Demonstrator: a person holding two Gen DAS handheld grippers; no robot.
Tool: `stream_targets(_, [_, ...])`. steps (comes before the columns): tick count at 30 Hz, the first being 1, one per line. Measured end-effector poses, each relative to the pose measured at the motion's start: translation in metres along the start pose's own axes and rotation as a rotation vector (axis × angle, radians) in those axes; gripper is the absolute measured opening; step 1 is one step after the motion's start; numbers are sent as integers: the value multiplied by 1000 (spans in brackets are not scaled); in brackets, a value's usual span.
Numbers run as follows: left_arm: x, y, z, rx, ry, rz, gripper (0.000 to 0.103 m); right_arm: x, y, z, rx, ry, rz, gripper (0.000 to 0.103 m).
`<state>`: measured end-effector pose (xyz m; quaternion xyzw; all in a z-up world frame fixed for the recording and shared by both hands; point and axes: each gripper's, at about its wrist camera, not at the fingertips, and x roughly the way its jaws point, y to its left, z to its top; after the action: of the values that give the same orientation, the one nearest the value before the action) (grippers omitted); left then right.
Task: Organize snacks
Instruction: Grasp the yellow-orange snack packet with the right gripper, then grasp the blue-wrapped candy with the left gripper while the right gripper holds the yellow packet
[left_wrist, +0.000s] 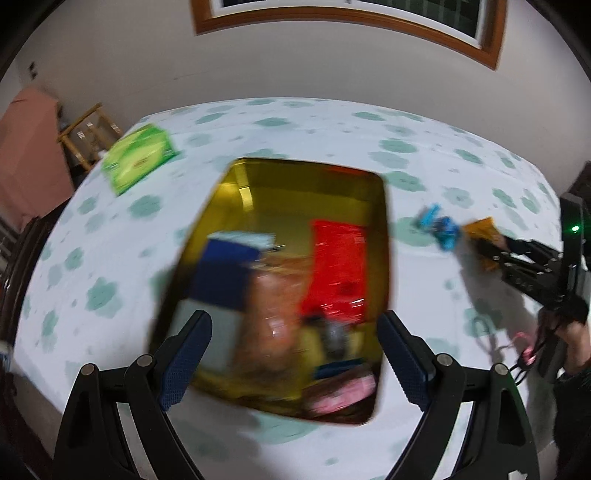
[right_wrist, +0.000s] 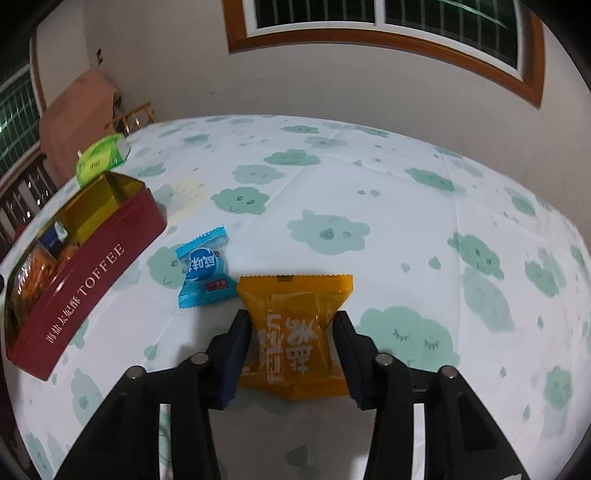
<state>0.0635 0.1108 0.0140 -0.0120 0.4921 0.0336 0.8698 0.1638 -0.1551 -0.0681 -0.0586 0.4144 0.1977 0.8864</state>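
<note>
A red toffee tin (right_wrist: 110, 254) with a gold inside (left_wrist: 280, 192) stands open on the table and holds several snack packets, among them a red one (left_wrist: 340, 269) and a blue box (left_wrist: 225, 273). My left gripper (left_wrist: 295, 354) is open and empty, above the tin's near end; this view is blurred. My right gripper (right_wrist: 293, 343) has its fingers on both sides of an orange snack packet (right_wrist: 295, 332) lying on the table, touching it. A blue candy packet (right_wrist: 205, 269) lies just left of it. The right gripper also shows in the left wrist view (left_wrist: 491, 247).
A green tissue box (left_wrist: 138, 157) sits at the table's far left corner. The table has a white cloth with green clouds (right_wrist: 369, 184). A wall with a wood-framed window (right_wrist: 388, 33) is behind; a wooden rack (left_wrist: 88, 129) and pink cloth stand at the left.
</note>
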Motion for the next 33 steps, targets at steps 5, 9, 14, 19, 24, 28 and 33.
stream_targets(5, [8, -43, 13, 53, 0, -66, 89, -10, -14, -11, 40, -27, -56, 36])
stream_targets(9, [16, -69, 24, 67, 3, -117, 89, -19, -37, -21, 103, -33, -123, 36])
stream_targets(14, [30, -92, 36, 76, 17, -140, 88, -30, -64, -32, 196, -34, -236, 36])
stream_targets(19, [44, -106, 44, 80, 42, -142, 86, -39, -90, -41, 231, -28, -333, 36])
stream_targets(24, [52, -116, 52, 88, 52, -149, 86, -50, -114, -53, 259, -22, -361, 36])
stream_targets(28, [64, -121, 58, 62, 75, -160, 84, -51, -117, -55, 267, -20, -360, 36])
stream_targets(33, [78, -126, 66, 40, 112, -177, 75, -49, -114, -53, 264, -15, -358, 36])
